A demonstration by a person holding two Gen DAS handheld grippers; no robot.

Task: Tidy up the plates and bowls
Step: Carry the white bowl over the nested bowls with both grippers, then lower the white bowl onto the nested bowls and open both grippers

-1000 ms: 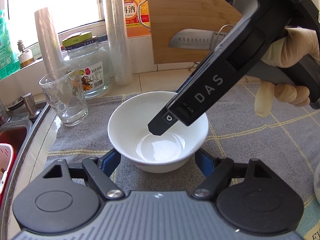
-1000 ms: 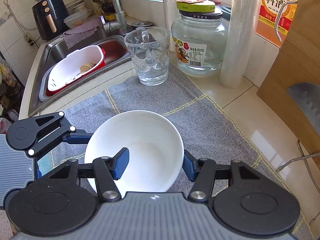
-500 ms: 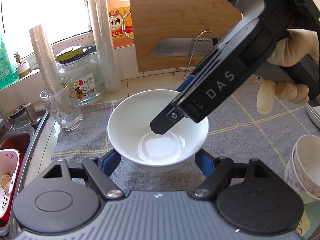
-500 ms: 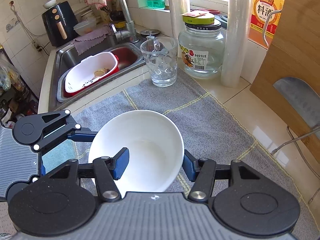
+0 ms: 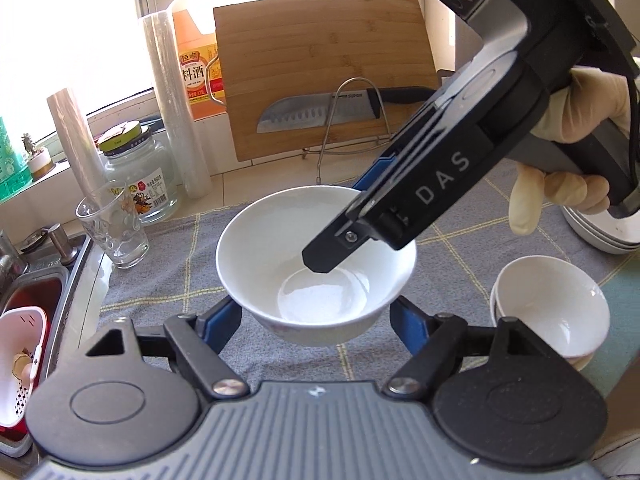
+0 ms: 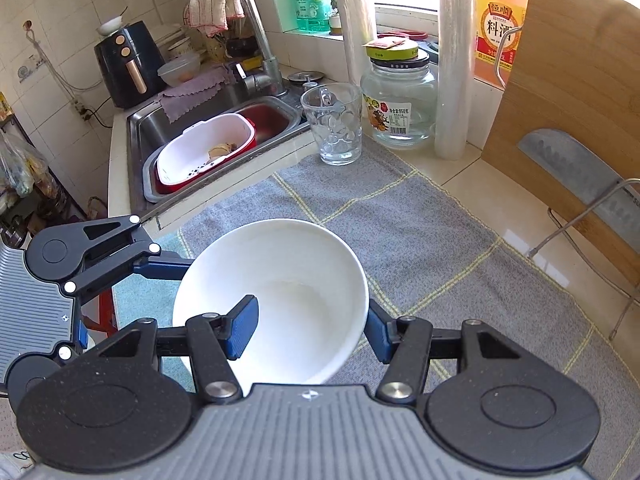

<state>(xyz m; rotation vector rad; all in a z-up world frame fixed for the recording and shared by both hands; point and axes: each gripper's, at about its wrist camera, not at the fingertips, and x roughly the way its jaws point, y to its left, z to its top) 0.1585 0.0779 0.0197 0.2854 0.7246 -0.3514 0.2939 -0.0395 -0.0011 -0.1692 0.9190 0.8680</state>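
The right gripper (image 6: 310,334) pinches the round white china bowl's (image 6: 280,280) rim. The left gripper (image 5: 316,320) waits wide underneath. The smooth bowl could slip and crack.

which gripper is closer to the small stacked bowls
Right. The right gripper, gripping the white bowl's rim, reaches in from above the stacked bowls. The left gripper is further left, open beneath that bowl.

A bowl (image 5: 280,248) hangs above the mat (image 5: 168,280) on the worktop. Behind it to the left stand a glass (image 5: 110,228) and a jar (image 5: 138,176); directly behind leans a cutting board (image 5: 320,52). Stacked bowls (image 5: 548,308) sit to the right, perhaps partly off the mat.
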